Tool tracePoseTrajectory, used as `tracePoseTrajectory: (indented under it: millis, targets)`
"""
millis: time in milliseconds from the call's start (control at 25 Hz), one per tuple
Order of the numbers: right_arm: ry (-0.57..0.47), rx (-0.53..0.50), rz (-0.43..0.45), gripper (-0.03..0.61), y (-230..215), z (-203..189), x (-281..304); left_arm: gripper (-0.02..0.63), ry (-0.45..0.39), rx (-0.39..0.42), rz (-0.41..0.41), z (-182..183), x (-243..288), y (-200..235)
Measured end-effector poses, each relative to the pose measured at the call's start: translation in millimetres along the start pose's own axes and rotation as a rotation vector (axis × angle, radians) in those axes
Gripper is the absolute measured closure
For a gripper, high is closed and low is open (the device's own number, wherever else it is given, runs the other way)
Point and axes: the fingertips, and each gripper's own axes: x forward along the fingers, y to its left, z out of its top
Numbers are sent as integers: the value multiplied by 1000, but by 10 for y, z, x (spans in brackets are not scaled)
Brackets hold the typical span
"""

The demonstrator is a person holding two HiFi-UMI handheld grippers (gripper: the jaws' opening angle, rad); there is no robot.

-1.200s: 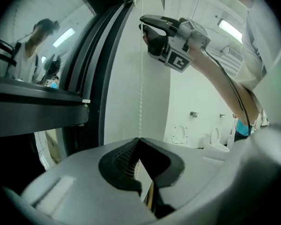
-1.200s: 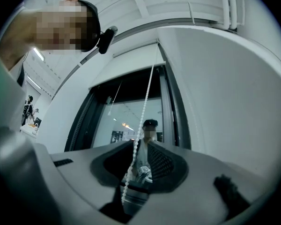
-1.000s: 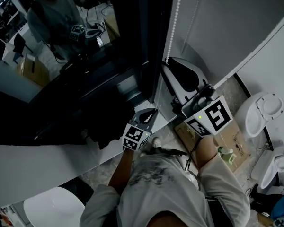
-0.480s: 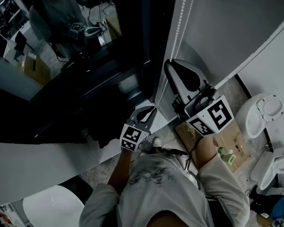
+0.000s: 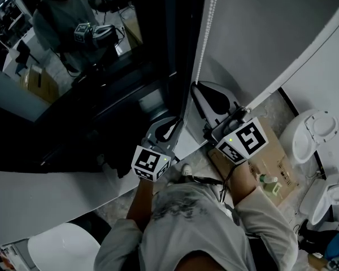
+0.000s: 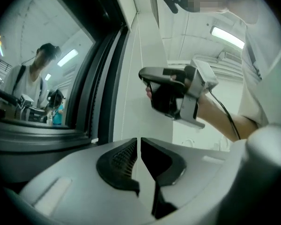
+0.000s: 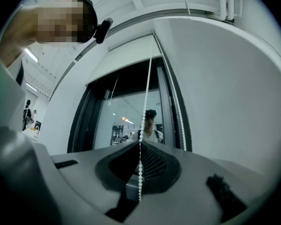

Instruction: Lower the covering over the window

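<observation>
A white bead chain hangs beside the dark window, on its right. My right gripper is shut on one strand of it; in the right gripper view that strand runs down between the closed jaws. The other strand hangs free just to the right. A pale blind edge sits at the window's top. My left gripper is lower left of the right one. Its jaws have just been opening and stand a narrow slit apart with nothing between them. The right gripper shows ahead of it.
A grey wall lies right of the chain and a pale sill runs under the window. On the floor at right are white toilets, a cardboard box and a green bottle. The glass reflects a person.
My right gripper has closed on the chain and come down a little. My left gripper has let go, opened slightly and risen along the window frame.
</observation>
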Motion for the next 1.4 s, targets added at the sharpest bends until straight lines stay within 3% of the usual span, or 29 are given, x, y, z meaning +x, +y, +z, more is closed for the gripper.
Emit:
tracePoseTrajectory:
  millis: [240,480,1160,1400]
  targets:
    - [18,45,-5,560,31,-207,-81,580,-118,46,9,612,-62,78]
    - [67,75,-2,560,112,-456,-123,580,-180,84,3,1038,-71,58]
    - [161,126,5,560,271,-1004,-241,540,-220,143,-30,1585,168,-63]
    - [162,136,2,560,314,-1067,-261,540,-279,159,-49,1739,185,-121]
